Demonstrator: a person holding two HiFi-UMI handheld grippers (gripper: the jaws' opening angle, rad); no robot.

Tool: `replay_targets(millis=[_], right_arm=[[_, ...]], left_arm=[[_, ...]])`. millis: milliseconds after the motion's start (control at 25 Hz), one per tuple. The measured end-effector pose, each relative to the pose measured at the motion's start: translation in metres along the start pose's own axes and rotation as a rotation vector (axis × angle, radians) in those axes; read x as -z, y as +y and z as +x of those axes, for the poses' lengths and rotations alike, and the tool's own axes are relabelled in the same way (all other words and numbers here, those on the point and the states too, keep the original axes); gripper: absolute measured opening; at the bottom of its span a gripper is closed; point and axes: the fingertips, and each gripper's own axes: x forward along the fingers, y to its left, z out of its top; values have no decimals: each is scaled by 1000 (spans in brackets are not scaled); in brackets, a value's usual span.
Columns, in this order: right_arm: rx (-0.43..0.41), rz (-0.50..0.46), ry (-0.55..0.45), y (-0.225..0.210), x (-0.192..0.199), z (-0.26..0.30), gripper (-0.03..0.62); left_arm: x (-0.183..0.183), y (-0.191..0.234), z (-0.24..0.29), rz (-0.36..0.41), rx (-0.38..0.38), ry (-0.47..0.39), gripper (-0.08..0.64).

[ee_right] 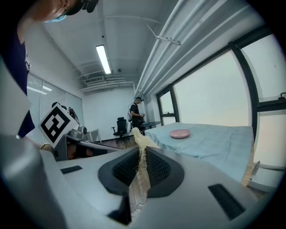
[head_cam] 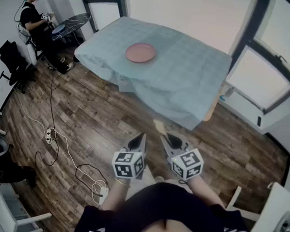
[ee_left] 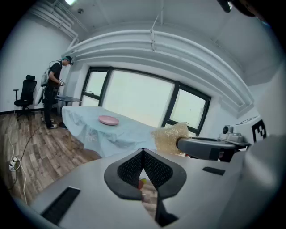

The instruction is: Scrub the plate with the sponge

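Two views settle the jaws: the left gripper (ee_left: 143,155) view shows its ribbed black pads pressed together on nothing, while the right gripper (ee_right: 141,161) view shows them pinched on a thin, straw-coloured, fibrous sponge (ee_right: 138,137). Only the head view shows both held low, well apart from the round pink plate (head_cam: 141,52) on the wrinkled pale-blue tablecloth (head_cam: 188,76).

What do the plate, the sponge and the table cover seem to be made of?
Plate: probably plastic, matte pink, no glare. Sponge: coarse yellowish fibre mesh, perhaps loofah or plastic; loose strands show. Table cover: thin pale blue cloth, seemingly; it hangs in soft folds.
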Motion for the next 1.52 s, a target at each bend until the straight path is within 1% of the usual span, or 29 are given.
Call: replay_targets(millis=[160, 320, 520, 680, 760, 880, 1000, 1120, 1280, 1520], right_arm=[[0, 1, -3, -3, -3, -7, 38], [-13, 14, -15, 0, -2, -6, 37], [-29, 7, 5, 4, -1, -5, 38], [-29, 37, 2, 0, 4, -1, 38], [-24, 73, -16, -6, 2, 3, 38], [-39, 124, -30, -14, 3, 18, 38], [-37, 115, -21, -21, 1, 36, 38], [-29, 129, -20, -31, -4, 60, 38], [0, 158, -22, -50, -11, 100, 40], [9, 173, -20, -71, -31, 176, 40]], left_arm=[[-8, -12, 3, -33, 4, -38, 9], [-10, -20, 8, -29, 14, -37, 9], [-8, -23, 9, -59, 18, -38, 9], [-5, -19, 11, -64, 14, -30, 9], [-5, -14, 15, -72, 11, -24, 9], [-3, 0, 23, -83, 3, -7, 9], [-6, 16, 35, -95, -4, 7, 9], [-13, 36, 49, -101, -3, 15, 9], [-28, 70, 74, -102, 3, 24, 9], [-62, 130, 113, -96, 14, 41, 9]])
